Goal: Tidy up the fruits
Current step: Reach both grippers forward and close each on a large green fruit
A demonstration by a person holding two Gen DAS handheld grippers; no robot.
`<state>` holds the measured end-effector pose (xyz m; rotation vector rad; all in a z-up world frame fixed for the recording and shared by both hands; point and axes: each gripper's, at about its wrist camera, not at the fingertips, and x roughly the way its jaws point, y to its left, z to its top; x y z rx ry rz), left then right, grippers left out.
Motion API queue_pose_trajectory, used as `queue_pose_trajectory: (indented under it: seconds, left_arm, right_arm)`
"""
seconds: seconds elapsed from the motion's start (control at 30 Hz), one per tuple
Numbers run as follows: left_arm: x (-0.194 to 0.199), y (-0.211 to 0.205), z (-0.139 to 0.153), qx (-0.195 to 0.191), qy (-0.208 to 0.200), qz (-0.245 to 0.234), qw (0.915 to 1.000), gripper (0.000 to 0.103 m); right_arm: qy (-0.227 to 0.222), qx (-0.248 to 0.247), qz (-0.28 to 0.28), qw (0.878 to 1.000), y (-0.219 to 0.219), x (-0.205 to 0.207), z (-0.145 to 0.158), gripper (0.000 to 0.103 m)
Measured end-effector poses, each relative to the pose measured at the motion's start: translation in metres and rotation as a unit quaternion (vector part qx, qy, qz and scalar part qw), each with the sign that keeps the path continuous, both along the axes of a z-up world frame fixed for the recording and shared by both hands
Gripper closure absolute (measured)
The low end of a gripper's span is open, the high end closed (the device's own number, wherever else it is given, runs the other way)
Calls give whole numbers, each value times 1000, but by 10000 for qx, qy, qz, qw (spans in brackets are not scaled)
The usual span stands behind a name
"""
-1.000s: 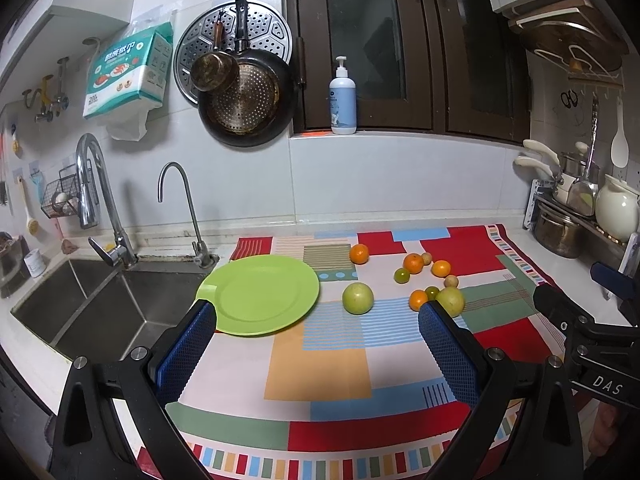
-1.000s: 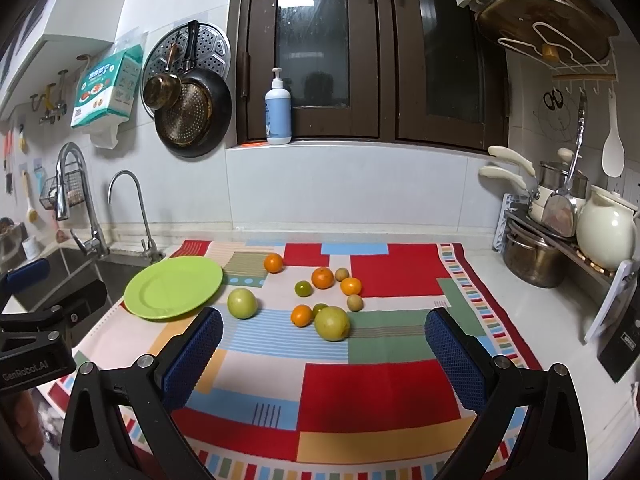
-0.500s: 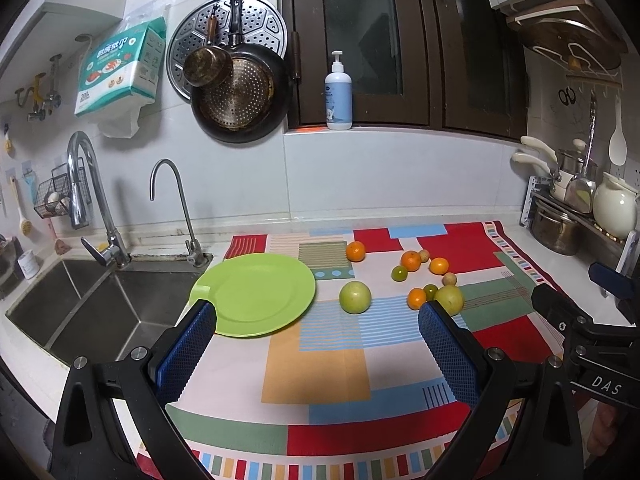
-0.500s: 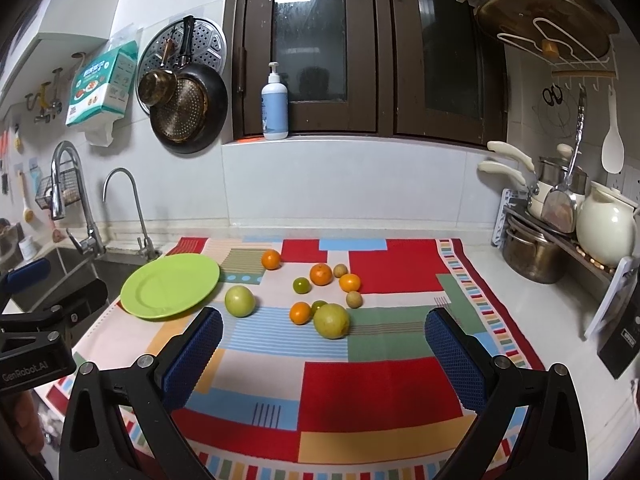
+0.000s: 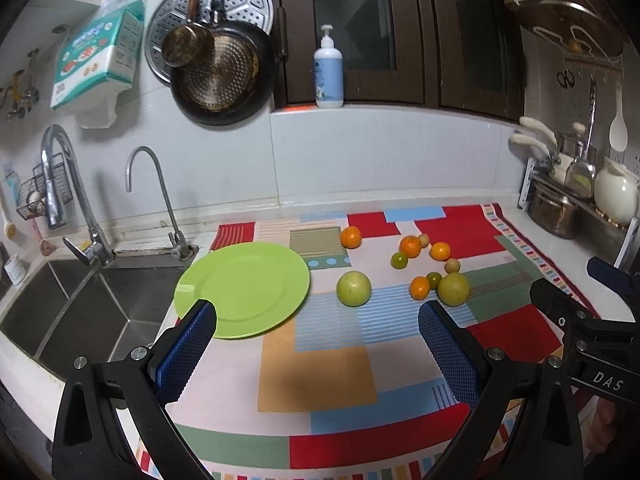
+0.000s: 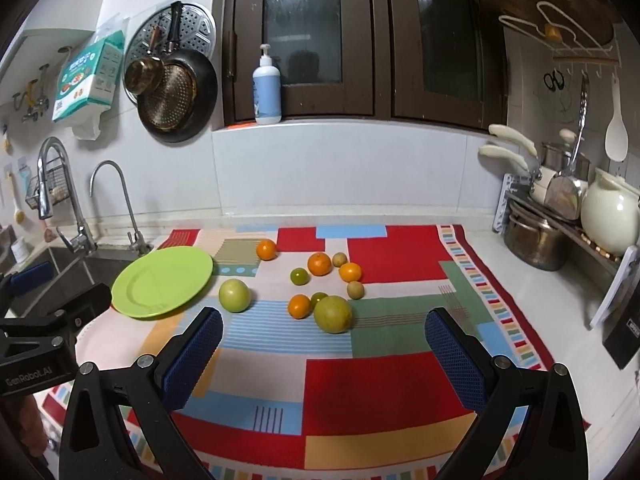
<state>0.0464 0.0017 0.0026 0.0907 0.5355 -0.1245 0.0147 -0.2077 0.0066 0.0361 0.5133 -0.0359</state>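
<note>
- Fruits point(image 6: 320, 280) are scattered on the patchwork cloth point(image 6: 392, 380), beside the empty green plate point(image 5: 244, 288).
- Both sets of jaws are held wide, empty.
- The nearest green apple point(image 5: 353, 288) is best gripped squarely, gently.

A patchwork cloth of red, blue, green and orange blocks point(image 6: 400, 376) covers the white countertop point(image 6: 532, 304). At its left lies a steel double sink point(image 5: 80, 312) with a tall chrome tap point(image 5: 60, 184) and a thin gooseneck tap point(image 5: 160, 196) behind it. On the white tiled wall hang a dark round frying pan point(image 5: 224, 76), a small brass saucepan point(image 5: 186, 44), a perforated steel steamer tray point(image 6: 192, 28) and a teal tissue pack point(image 5: 98, 54). A white and blue pump bottle point(image 6: 267, 88) stands on the sill of a dark wooden window point(image 6: 360, 40). At the right, a rack holds a steel pot point(image 6: 534, 238) and a cream jug point(image 6: 608, 214), with a white spoon point(image 6: 616, 120) hanging above
</note>
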Motion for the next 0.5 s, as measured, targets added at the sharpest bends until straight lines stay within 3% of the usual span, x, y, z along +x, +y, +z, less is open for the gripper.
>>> queue_pose_trajectory:
  seconds: [0.5]
  left_arm:
    - [77, -12, -38, 302, 494, -523, 9969, 4]
  right_arm:
    - [611, 80, -362, 9974, 0, 65, -41, 1]
